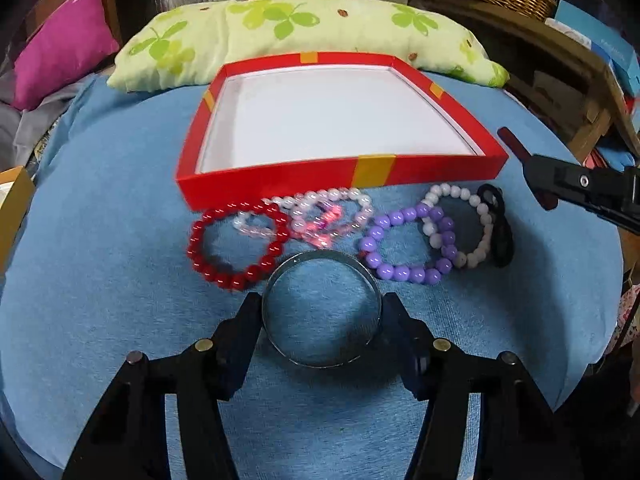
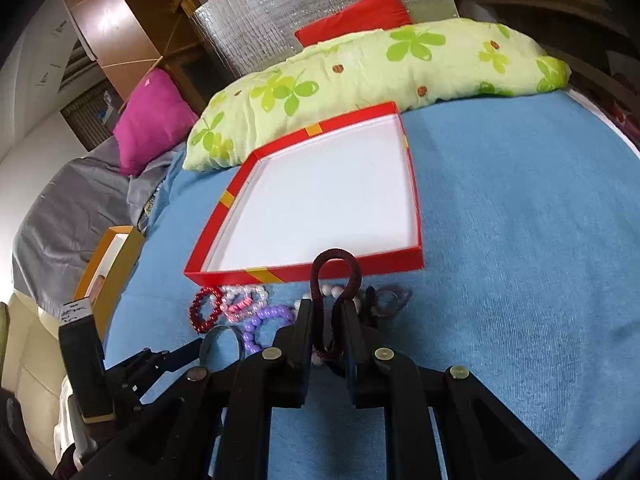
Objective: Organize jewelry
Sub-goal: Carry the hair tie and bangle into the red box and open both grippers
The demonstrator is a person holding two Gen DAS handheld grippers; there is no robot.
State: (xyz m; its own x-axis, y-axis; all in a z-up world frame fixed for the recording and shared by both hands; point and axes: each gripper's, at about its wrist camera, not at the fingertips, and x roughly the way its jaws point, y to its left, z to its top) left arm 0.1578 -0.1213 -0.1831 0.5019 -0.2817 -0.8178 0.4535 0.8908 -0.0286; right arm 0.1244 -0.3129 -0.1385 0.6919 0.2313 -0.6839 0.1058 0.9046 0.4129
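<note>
Blue blanket (image 1: pixel 120 280) on bed; green pillow (image 1: pixel 280 40) behind red box (image 1: pixel 280 184).

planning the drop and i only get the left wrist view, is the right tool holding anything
observer: yes, the right tool is shut on a dark red hair tie, with its loop standing up past the tips
operator: ok, my left tool has the bangle. is the tie over the red box yet
observer: no, the red box shows its near wall beyond the loop, and white beads lie by the tips
</note>
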